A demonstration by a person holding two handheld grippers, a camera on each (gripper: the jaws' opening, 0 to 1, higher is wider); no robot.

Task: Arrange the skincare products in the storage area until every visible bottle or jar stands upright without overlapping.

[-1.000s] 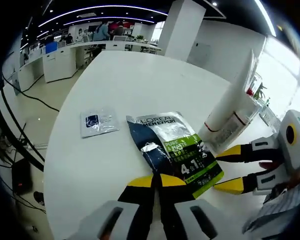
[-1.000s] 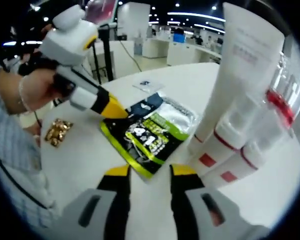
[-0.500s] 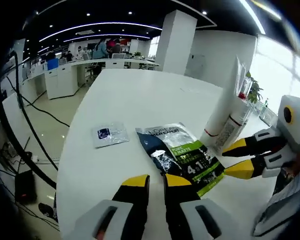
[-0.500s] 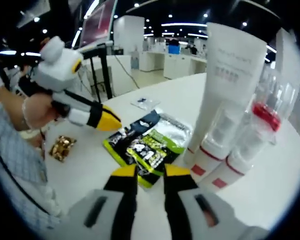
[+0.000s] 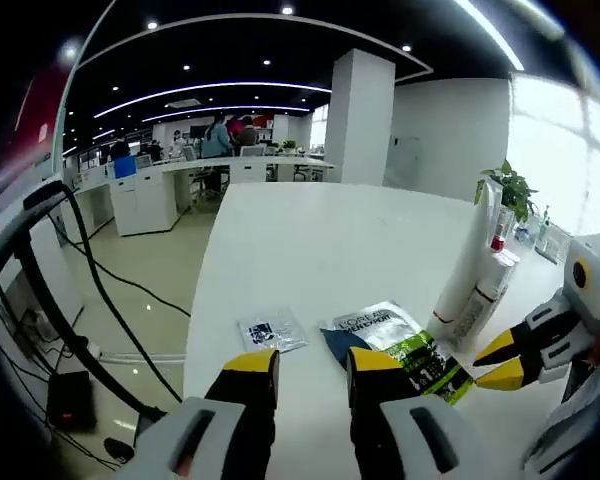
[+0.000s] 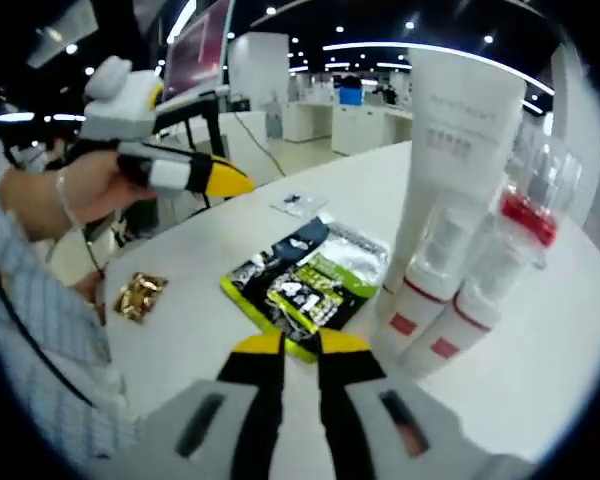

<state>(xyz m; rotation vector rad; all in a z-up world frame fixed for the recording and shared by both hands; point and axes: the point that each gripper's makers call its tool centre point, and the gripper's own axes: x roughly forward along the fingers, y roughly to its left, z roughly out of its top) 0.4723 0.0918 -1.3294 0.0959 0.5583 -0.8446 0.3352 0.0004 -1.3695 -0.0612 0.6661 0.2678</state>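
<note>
Right gripper (image 6: pixel 300 345) has its two yellow-tipped jaws almost closed together with nothing between them, and it hovers just in front of the green and black sachet (image 6: pixel 308 283), which lies flat on the white table (image 6: pixel 540 370). I take the sachet as the landmark. Just to the far right side of it, in the right gripper view, stand the white tubes with red bands (image 6: pixel 450 200), upright and close together, touching each other. A small silver sample packet (image 6: pixel 300 204) lies beyond the sachet, and a little gold wrapper (image 6: pixel 140 296) lies to its left, near the person's sleeve. Left gripper (image 5: pixel 310 362) has its jaws parted with nothing between them, and it is lifted away from the sachet; in the right gripper view a hand (image 6: pixel 85 195) holds it high above the table. It seems to me that the tubes already stand well, so the step in hand is the flat sachet. The next move would probably call for lowering one gripper to the near edge of the sachet and pinching it, because such a thin pack is hard to catch from a smooth table.
</note>
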